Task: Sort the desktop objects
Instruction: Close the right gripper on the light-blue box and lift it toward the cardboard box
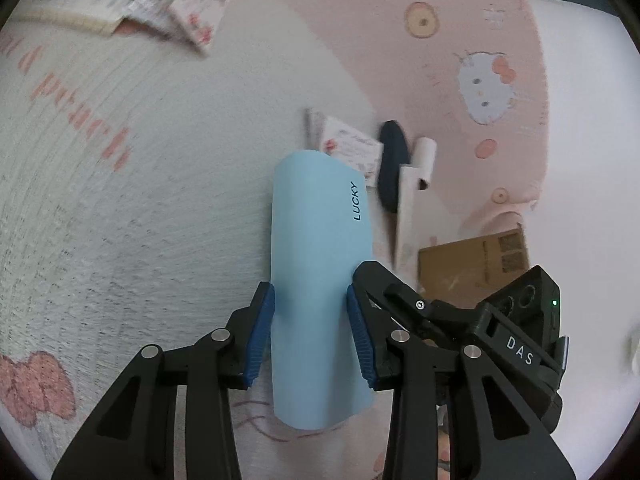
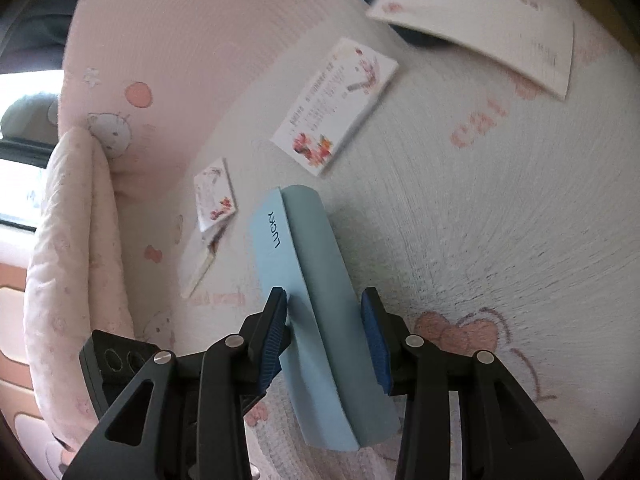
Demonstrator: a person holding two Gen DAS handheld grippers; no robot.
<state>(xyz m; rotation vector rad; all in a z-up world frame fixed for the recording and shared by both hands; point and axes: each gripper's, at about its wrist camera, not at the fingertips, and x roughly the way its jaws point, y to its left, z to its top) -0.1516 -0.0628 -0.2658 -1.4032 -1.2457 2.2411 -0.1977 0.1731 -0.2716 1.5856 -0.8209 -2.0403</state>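
1. Left view only: cardboard box, dark blue case on the cartoon-print cloth.
2. Right view only: flowered cards, padded pink edge.
3. Both angled downward: left hand-held gripper clamping the light blue "LUCKY" case, right hand-held gripper pinching it too, above the cloth.

Pink-and-white cartoon-print quilted cover over work surface; folded edge at left; soft daylight.
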